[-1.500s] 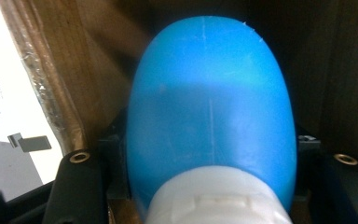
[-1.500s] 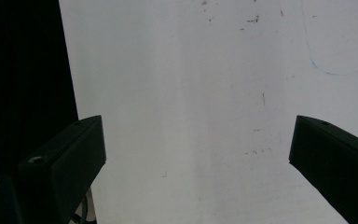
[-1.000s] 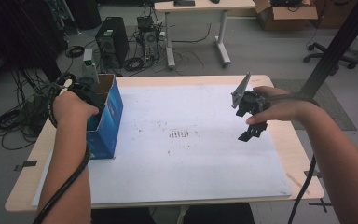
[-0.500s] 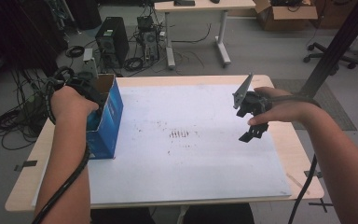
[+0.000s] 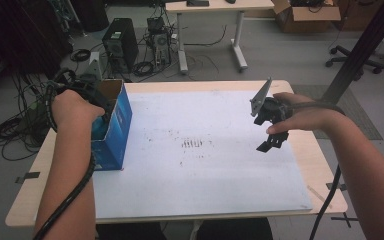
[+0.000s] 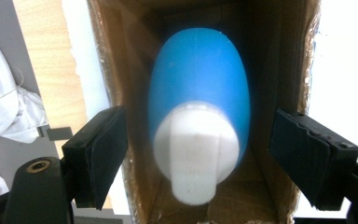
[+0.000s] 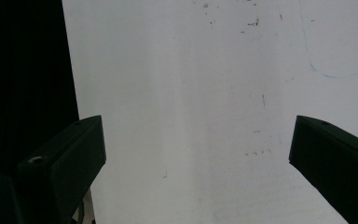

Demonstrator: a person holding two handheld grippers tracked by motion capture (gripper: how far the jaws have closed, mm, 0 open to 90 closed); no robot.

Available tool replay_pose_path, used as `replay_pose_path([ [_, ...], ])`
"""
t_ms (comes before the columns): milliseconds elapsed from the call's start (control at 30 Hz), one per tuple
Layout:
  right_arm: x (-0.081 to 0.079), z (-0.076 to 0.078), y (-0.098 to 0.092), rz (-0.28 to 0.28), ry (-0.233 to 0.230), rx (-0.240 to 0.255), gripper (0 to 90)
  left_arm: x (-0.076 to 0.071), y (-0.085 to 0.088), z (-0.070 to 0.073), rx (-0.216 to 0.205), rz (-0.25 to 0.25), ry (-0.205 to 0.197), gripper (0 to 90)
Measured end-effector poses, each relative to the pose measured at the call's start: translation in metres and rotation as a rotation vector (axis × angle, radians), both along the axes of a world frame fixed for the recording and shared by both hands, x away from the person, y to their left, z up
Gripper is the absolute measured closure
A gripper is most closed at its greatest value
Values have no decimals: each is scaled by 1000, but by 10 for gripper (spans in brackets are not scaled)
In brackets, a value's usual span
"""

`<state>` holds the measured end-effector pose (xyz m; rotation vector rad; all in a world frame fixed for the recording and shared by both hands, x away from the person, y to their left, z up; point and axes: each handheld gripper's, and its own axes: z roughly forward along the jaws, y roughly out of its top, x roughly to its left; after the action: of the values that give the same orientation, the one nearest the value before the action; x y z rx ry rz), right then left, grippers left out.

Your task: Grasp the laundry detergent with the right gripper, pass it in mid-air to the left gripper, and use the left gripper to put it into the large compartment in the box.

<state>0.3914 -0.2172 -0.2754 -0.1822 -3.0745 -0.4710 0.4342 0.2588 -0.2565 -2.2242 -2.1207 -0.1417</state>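
Item record, near to far. Surface (image 5: 300, 150): pale wood top under a white sheet (image 5: 205, 175) bearing dark smudges near its centre. Left hand (image 5: 72, 107), at 9 o'clock of the sheet, holds the left gripper (image 6: 198, 154) over the open top of a blue box (image 5: 115, 130) that stands upright on the sheet's left edge. In the left gripper view the jaws are spread wide, one to each side of the box's brown cardboard interior; between them, down inside the box, sits a blue bottle (image 6: 198, 93) with a white cap (image 6: 196, 149), the cap end nearest the camera; the jaws do not touch it. Right hand (image 5: 300, 117), at 3 o'clock, holds the right gripper (image 5: 270, 145) in the air above the sheet's right part, jaws pointing downward. In the right gripper view the right gripper's jaws stand wide apart with nothing between them, bare white sheet beneath. Beyond the surface, at 12 o'clock: floor with a computer tower (image 5: 120, 42), cables, a second desk (image 5: 210, 7) and a cardboard carton (image 5: 310, 10).
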Motion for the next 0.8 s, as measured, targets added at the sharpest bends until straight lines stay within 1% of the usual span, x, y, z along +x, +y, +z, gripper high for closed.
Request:
replay_pose_path([
  [67,0,0,1,0,0,-2,36,-1,0,3,-5,-2,-5,171],
  [200,0,1,2,1,1,-2,35,-3,1,11,4,-14,-16,153],
  [300,-1,-1,3,5,3,-2,36,-5,1,16,9,-25,-24,120],
  [333,-1,-1,3,6,5,-5,36,-6,0,18,9,-31,-24,93],
  [367,-1,-1,3,6,5,-5,36,-6,-1,20,12,-40,-30,93],
  [400,-1,0,4,6,3,-3,35,-8,-6,24,15,-62,-47,84],
  [433,-1,0,4,6,4,0,37,-9,-8,26,20,-77,-49,66],
  [500,-1,2,3,7,0,7,36,-9,-10,27,19,-86,-49,52],
  [567,-2,2,3,5,-1,13,36,-11,-15,31,23,-115,-55,50],
  [633,-2,3,2,0,-3,16,35,-11,-20,33,29,-130,-62,42],
  [700,-2,3,1,-1,-3,14,35,-12,-24,36,24,-148,-65,41],
  [800,-4,4,-1,0,-7,14,38,-14,-32,41,19,-179,-77,16],
])
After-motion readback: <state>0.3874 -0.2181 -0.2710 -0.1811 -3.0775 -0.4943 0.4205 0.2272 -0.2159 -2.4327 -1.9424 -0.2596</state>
